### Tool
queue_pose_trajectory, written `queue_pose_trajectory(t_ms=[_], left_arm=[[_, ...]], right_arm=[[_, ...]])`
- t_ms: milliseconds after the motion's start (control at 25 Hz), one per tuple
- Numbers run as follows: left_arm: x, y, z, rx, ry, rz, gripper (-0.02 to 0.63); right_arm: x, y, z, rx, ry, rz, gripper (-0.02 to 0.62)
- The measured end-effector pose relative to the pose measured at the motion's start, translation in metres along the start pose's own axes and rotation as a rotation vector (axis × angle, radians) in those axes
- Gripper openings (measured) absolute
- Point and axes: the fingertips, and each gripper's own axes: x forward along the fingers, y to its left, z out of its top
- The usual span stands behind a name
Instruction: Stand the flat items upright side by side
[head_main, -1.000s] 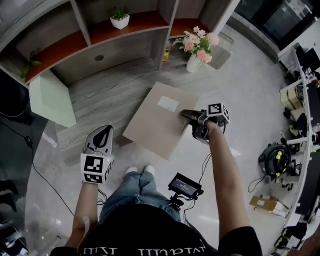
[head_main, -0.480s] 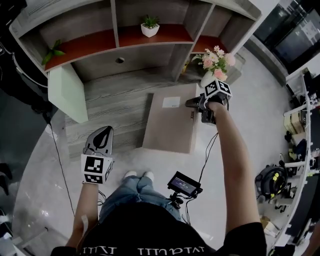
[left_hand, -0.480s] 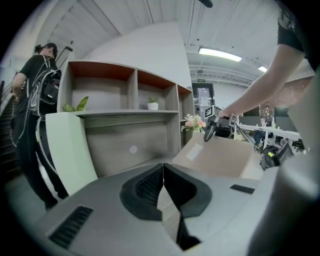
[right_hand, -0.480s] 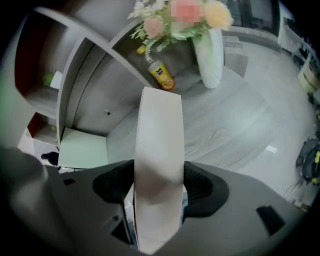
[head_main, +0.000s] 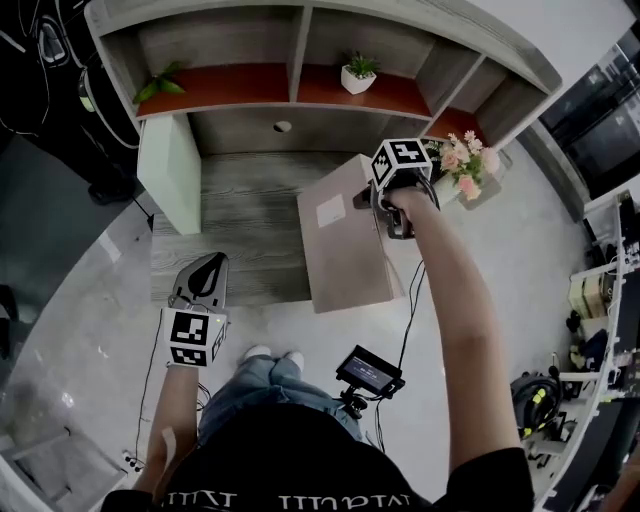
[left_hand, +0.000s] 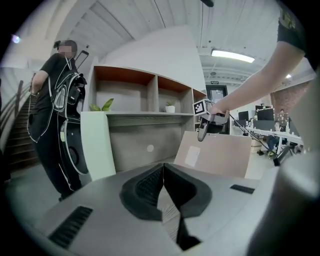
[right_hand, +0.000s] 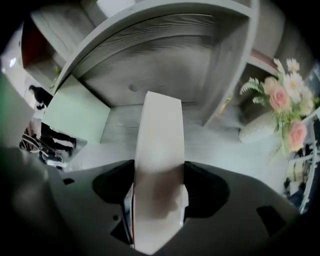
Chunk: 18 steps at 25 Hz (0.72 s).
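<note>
**Far left.** A pale green panel (head_main: 168, 172) stands upright on the grey wooden platform (head_main: 240, 225). It is beyond and to the left of the left tongs (head_main: 208, 266), against the shelf unit (head_main: 300, 30).

**Left tongs.** The jaws are together with nothing between them. They are held low and idle, well apart from both flat items.

**Centre.** The beige board (head_main: 345, 250), which bears a white label, hangs steeply tilted beneath the right tongs (head_main: 386, 205). It lies to the right of the green panel, with bare platform between them. No view shows whether its lower edge rests on the platform.

**Right tongs.** The jaws are clamped across the board's top edge and point steeply downward. The right gripper view shows the board's thin edge filling the gap between the jaws.

**Far right.** A vase of flowers (head_main: 462, 168) stands just beyond the right tongs.

**Assessment.** The step in hand appears to be raising the second item to vertical, the green panel being already up. The next move calls for carrying the board leftward, squaring it parallel to the green panel and seating its lower edge firmly. The grip should be released only once the board is supported, or it may tip over.
</note>
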Motion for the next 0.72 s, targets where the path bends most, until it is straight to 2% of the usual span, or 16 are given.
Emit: queue_pose_trajectory(t_ms=[200, 360, 560, 720], left_arm=[[-0.011, 0.013, 0.0, -0.017, -0.009, 0.038, 0.012], [-0.016, 0.018, -0.001, -0.021, -0.015, 0.047, 0.012], [-0.016, 0.016, -0.002, -0.027, -0.022, 0.044, 0.012], [-0.018, 0.016, -0.002, -0.037, -0.027, 0.05, 0.012]], right_arm=[[0.0, 0.051, 0.019, -0.2, -0.005, -0.129, 0.327], [0.003, 0.082, 0.018, -0.289, -0.009, -0.162, 0.332], [0.004, 0.099, 0.018, -0.326, 0.013, -0.151, 0.334], [-0.002, 0.116, 0.025, -0.337, 0.03, -0.059, 0.337]])
